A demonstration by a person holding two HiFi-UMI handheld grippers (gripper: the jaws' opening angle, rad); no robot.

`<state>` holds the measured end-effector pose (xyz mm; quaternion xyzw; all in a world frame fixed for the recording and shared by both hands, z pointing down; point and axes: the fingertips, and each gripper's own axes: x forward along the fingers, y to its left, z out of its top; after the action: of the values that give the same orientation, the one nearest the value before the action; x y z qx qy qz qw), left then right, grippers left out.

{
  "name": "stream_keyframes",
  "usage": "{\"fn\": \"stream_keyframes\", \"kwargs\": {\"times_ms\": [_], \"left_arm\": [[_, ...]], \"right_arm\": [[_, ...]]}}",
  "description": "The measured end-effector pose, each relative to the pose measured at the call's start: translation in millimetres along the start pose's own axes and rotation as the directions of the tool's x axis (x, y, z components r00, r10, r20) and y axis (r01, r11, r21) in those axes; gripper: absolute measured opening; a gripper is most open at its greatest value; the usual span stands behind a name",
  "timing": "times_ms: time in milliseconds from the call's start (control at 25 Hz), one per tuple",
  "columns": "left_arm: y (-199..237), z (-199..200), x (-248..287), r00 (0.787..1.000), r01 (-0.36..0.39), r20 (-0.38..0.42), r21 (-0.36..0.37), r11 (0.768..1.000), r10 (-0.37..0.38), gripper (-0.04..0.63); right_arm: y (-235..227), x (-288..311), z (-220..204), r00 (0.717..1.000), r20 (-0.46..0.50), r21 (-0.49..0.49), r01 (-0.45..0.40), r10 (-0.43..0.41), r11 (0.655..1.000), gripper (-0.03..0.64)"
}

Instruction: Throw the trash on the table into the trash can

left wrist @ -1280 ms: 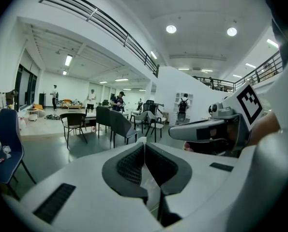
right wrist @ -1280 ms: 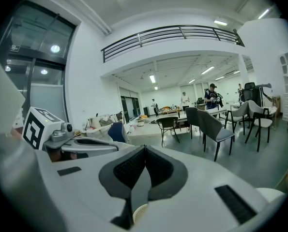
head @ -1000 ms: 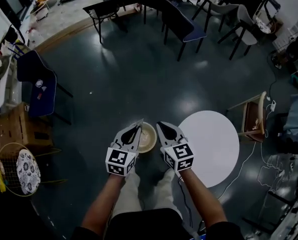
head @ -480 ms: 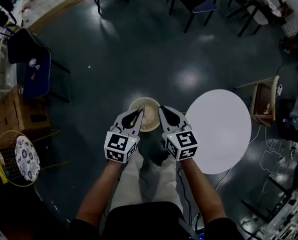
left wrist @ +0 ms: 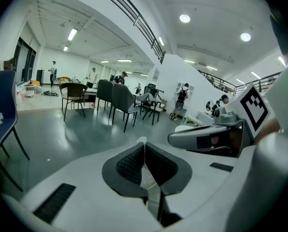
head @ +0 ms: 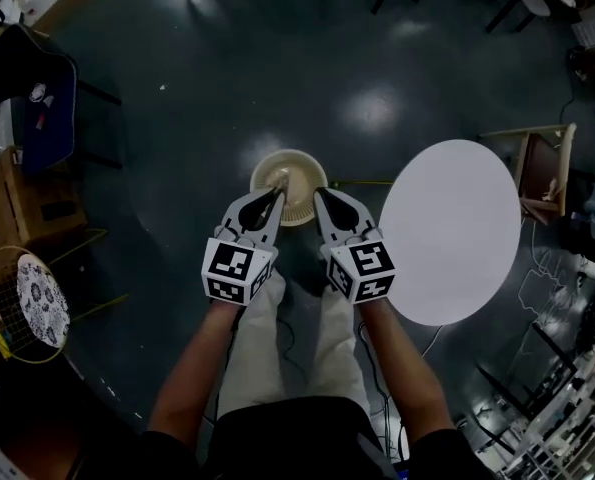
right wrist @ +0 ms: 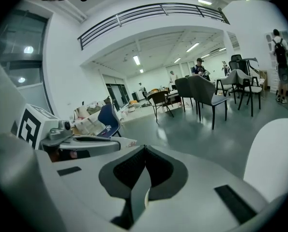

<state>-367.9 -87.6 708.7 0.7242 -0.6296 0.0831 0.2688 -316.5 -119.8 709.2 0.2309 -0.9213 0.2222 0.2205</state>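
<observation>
A round beige trash can (head: pixel 299 168) stands on the dark floor just ahead of my feet. Both grippers hang side by side over its near rim. My left gripper (head: pixel 277 196) is shut on a thin white scrap (left wrist: pixel 142 140) that pokes out past its tips. My right gripper (head: pixel 320 196) is shut, with nothing showing between its jaws. The left gripper view shows the left gripper (left wrist: pixel 144 145) with its jaws together, and the right gripper view shows the right gripper (right wrist: pixel 144 148) the same way. The white round table (head: pixel 455 230) lies to the right, its top bare.
A wooden side stand (head: pixel 539 163) is beyond the table, with cables on the floor at the far right. A blue chair (head: pixel 39 103), a cardboard box (head: pixel 22 208) and a wire basket (head: pixel 17 303) line the left. Chairs and people stand far off across the hall.
The head view has tipped further down, so the can and table sit higher in the frame. Both grippers stay together over the can, jaws unchanged.
</observation>
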Motion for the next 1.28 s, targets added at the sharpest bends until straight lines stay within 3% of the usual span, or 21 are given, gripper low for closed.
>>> {"fn": "stream_keyframes", "kwargs": {"times_ms": [280,600,1280], "left_arm": [[28,-56,25,1.0,-0.007,-0.024,-0.017,1.0,0.006,0.02],[52,-112,43,0.999,-0.028,-0.041,-0.101,0.995,0.024,0.02],[62,-233,105,0.989,0.012,-0.146,-0.103,0.995,-0.027,0.02]], "right_arm": [[-11,33,-52,0.999,-0.039,0.022,0.021,-0.02,1.0,0.018],[-28,57,-105,0.996,-0.066,0.058,0.066,-0.062,0.996,0.018],[-68,109,-213,0.986,-0.131,0.139,0.116,-0.098,0.983,0.018]]}}
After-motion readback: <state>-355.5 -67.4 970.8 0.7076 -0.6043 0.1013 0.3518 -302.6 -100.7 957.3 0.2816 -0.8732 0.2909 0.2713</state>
